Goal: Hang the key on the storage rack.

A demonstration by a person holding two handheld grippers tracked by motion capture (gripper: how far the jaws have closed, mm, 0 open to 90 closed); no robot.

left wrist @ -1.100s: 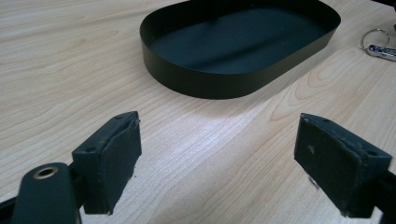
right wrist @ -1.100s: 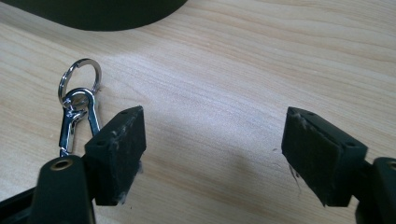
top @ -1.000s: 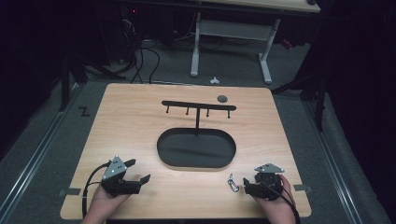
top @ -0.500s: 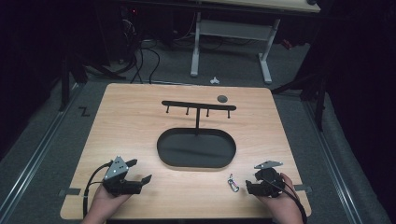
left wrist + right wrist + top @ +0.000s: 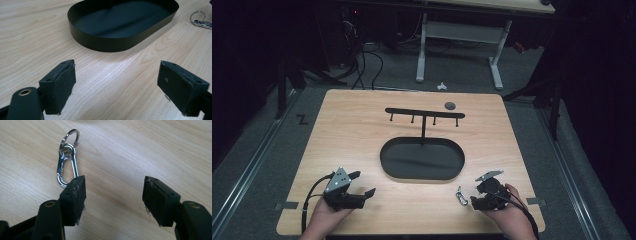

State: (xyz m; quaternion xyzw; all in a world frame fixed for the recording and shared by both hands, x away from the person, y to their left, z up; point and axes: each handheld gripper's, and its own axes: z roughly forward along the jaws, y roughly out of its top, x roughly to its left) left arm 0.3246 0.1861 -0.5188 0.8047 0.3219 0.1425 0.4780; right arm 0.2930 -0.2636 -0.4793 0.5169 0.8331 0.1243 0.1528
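A silver carabiner on a key ring [image 5: 459, 195] lies flat on the wooden table [image 5: 362, 135], near its front right. My right gripper [image 5: 474, 194] sits just to the right of it, pointing at it. In the right gripper view the carabiner [image 5: 66, 167] lies ahead and left, its lower end just beyond the left fingertip [image 5: 75, 195]. The right gripper [image 5: 115, 192] has just been closing its jaws, which stand apart with bare wood between them. My left gripper [image 5: 364, 183] rests open at the front left, and bare wood also shows inside the left gripper [image 5: 116, 82].
A black oval tray [image 5: 422, 160] sits mid-table, seen close ahead as the tray [image 5: 120, 22] in the left gripper view. Behind it stands a black rack [image 5: 424, 114] with several hooks. A small grey disc [image 5: 450, 105] lies near the far edge.
The right hand has shifted slightly beside the carabiner and its jaws look narrower. The left gripper has stayed put.
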